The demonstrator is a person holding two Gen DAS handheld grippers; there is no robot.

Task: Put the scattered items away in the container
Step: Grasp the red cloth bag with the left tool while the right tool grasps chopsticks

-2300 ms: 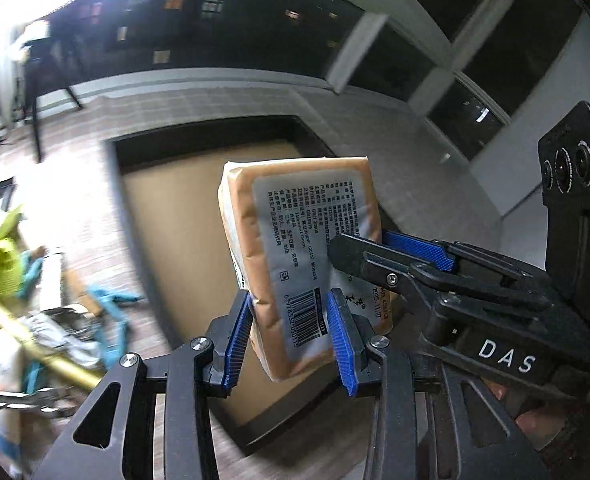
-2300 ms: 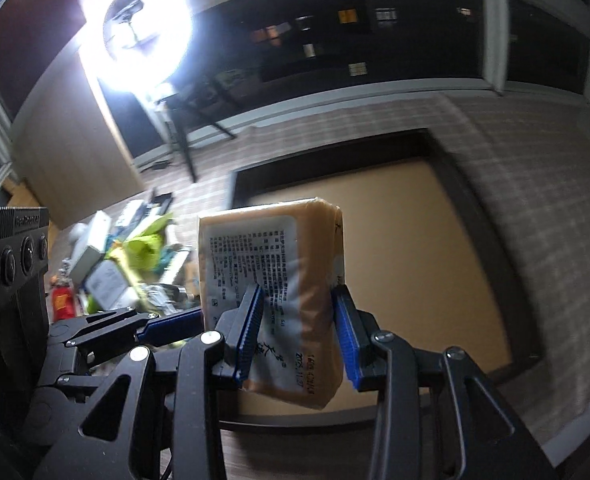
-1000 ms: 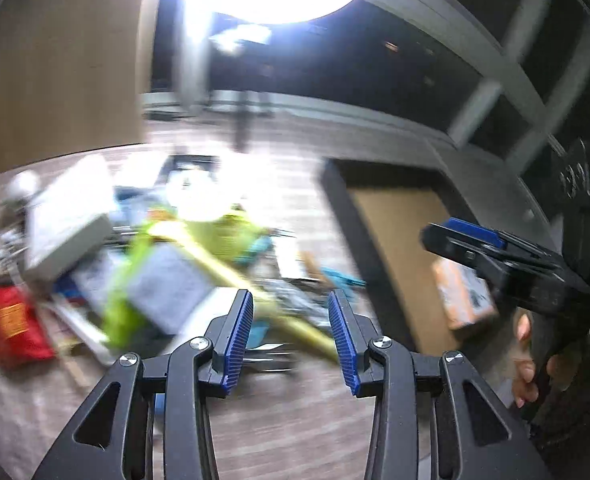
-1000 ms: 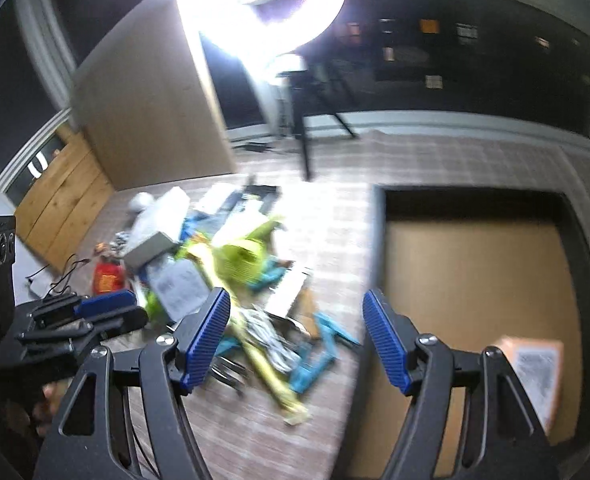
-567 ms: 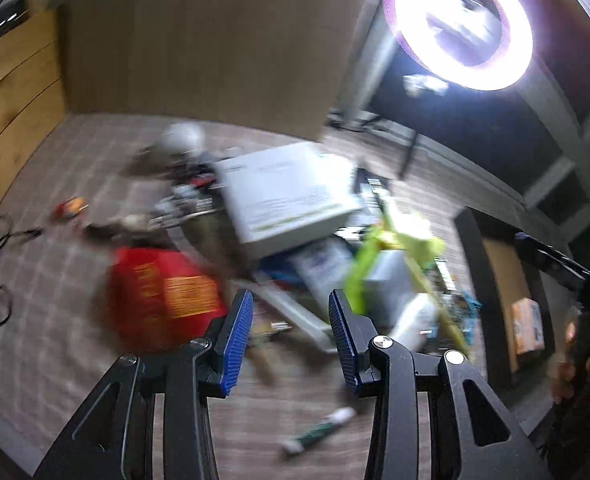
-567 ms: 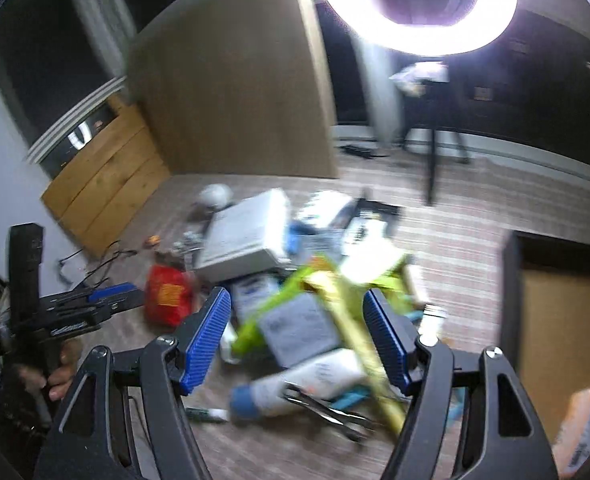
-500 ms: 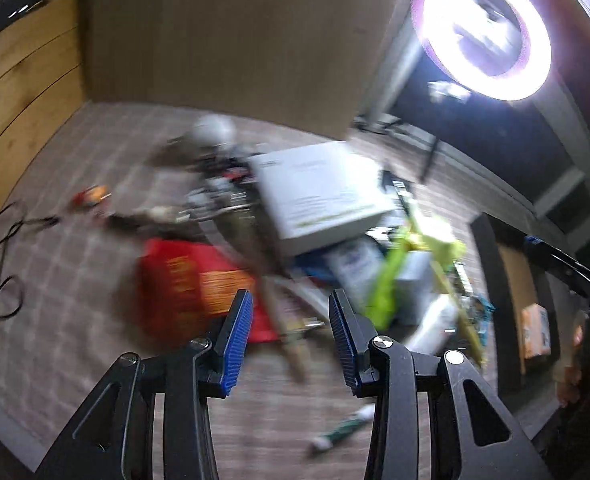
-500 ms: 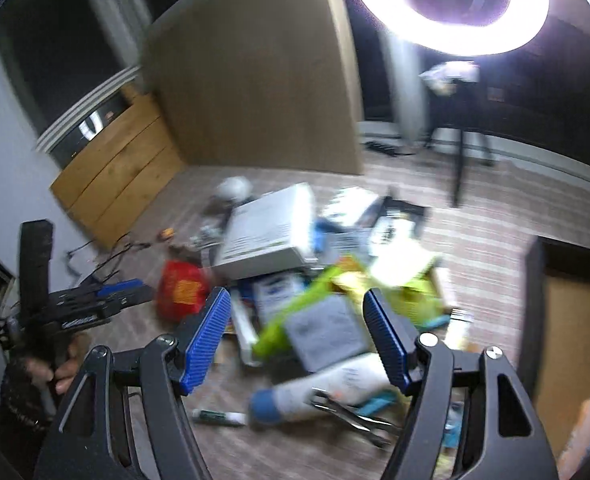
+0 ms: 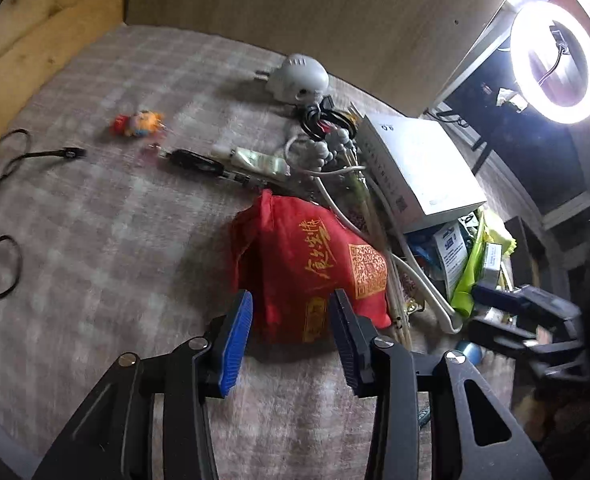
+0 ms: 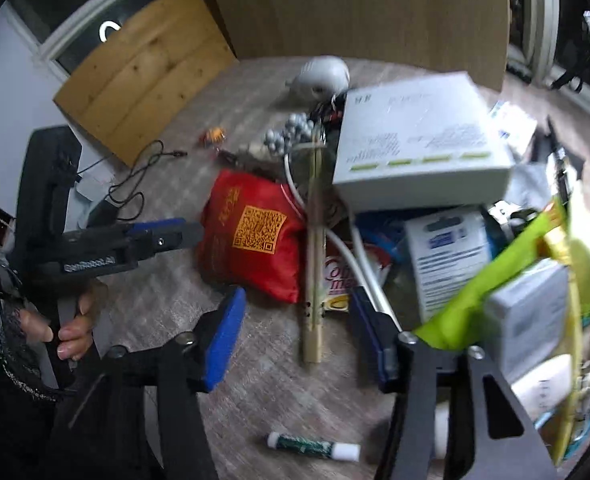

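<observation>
Hovering over the near edge of the clutter, the left gripper [image 9: 287, 336] is pointing steeply down at the red pouch [image 9: 315, 268], its blue pads standing apart and having just been opening, with nothing clamped between them. The pouch is lying just beyond those pads, its near end showing in the gap between them but, as far as I can judge, not touching either. Its long axis is running away from the tongs and slightly rightward, from the gathered neck at the far left to the fatter near end by the pads. That alignment looks like the relation the coming move is depending on: a short drop forward should be bringing the pads astride the pouch's width.

The right gripper [image 10: 295, 332] is also empty, with its jaws apart and having just been closing; it is sitting to the right of the pouch, over a pair of pale chopsticks [image 10: 313, 264] lying alongside the pouch's right edge. The left gripper is looking the nearer and better lined up of the two.

The pouch is appearing as soft red fabric, bulging, with yellow characters and a yellow QR patch on top. It is resting on the checked cloth at the left fringe of the pile, with a white box [image 9: 415, 172] lying beyond it to the far right. The container is not showing in either view.
</observation>
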